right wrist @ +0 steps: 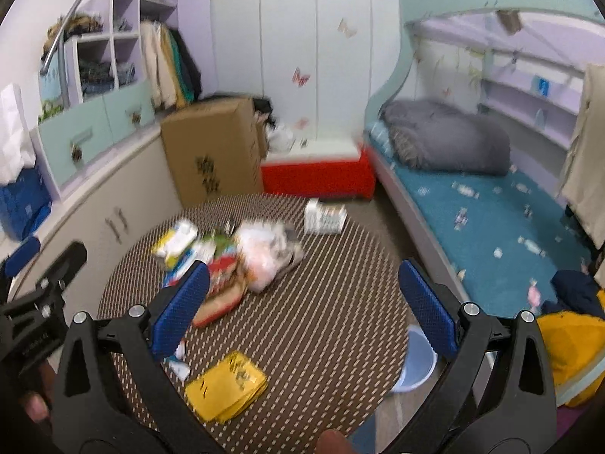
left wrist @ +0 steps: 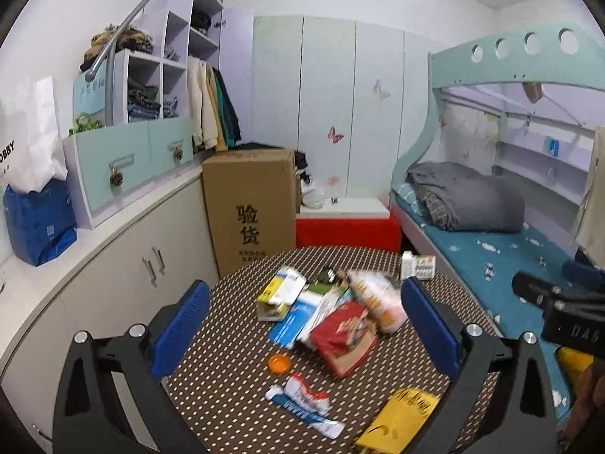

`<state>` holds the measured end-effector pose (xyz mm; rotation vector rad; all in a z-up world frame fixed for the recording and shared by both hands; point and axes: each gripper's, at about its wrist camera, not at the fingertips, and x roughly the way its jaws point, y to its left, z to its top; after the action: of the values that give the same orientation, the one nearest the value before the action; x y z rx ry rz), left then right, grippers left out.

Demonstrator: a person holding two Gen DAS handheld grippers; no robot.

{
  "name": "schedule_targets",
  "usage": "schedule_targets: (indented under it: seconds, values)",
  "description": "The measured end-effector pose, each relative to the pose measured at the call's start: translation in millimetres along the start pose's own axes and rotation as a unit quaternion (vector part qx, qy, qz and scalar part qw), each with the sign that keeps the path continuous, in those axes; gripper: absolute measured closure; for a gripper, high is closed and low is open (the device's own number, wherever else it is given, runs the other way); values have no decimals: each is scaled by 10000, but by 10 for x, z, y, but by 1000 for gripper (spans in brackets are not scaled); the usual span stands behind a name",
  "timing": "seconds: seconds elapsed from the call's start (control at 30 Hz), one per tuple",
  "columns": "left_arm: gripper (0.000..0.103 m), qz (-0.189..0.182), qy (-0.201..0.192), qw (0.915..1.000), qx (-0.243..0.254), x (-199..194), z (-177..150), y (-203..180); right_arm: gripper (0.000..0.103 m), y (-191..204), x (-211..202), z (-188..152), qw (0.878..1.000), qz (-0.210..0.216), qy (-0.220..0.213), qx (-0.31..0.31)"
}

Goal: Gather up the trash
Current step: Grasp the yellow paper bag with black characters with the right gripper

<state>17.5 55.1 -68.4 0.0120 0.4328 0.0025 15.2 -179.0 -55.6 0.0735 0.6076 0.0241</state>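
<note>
Both grippers' fingers [left wrist: 429, 325] [right wrist: 181, 310] spread wide, empty, above the trash pile [left wrist: 340, 310] on the table [right wrist: 321, 302].

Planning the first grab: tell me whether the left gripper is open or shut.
Open. The left gripper has its blue pads spread wide above the table, nothing between them.

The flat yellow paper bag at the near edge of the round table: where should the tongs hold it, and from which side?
Probably the flat yellow paper bag is best pinched at its near corner, where it seems to reach the edge of the round dotted table. It lies flat, so a grip from above finds little to hold. The open right tongs could come low from the near side, one finger over and one under.
</note>
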Motion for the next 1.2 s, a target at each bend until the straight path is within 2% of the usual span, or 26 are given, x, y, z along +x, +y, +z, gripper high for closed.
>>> schedule_targets:
  seconds: [0.27, 0.5, 0.63, 0.67, 0.7, 0.73, 0.77, 0.8, 0.9, 1.07, 1.2]
  values:
    - [4, 143, 548, 9982, 192, 227, -438, 248, 5, 264, 551, -736, 9907, 408, 1300, -2]
    - [4, 196, 975, 9947, 267, 413, -742, 407, 5, 471, 855, -1070, 9785, 692, 1941, 66]
    - [4, 163, 1208, 9920, 334, 541, -845, 454, 6, 501, 1063, -1178, 9693, 861, 2274, 351]
    - [4, 137, 1257, 9914, 333, 576, -862, 457, 11, 497, 1096, -1193, 9675, 974, 2291, 436]
    - [4, 120, 1311, 9907, 331, 609, -880, 457, 23, 506, 1120, -1194, 9668, 1025, 2292, 473]
    - [4, 96, 1382, 9898, 334, 659, -899, 449, 29, 495, 1136, -1191, 9665, 1052, 2289, 494]
    - [4, 69, 1423, 9892, 348, 695, -908, 435, 43, 480, 1143, -1181, 9658, 1125, 2277, 524]
    - [4, 38, 1465, 9885, 376, 732, -919, 411, 48, 446, 1161, -1165, 9647, 1204, 2270, 579]
    - [4, -161, 1686, 9843, 489, 888, -970, 306, 54, 353, 1169, -1120, 9659, 1225, 2190, 633]
    - [4, -339, 1971, 9769, 759, 1018, -1092, 207, 55, 120, 1205, -1090, 9673, 1163, 2113, 791]
    - [4, -315, 2249, 9704, 820, 1125, -1198, 148, 54, -12, 1225, -1081, 9663, 1218, 2093, 872]
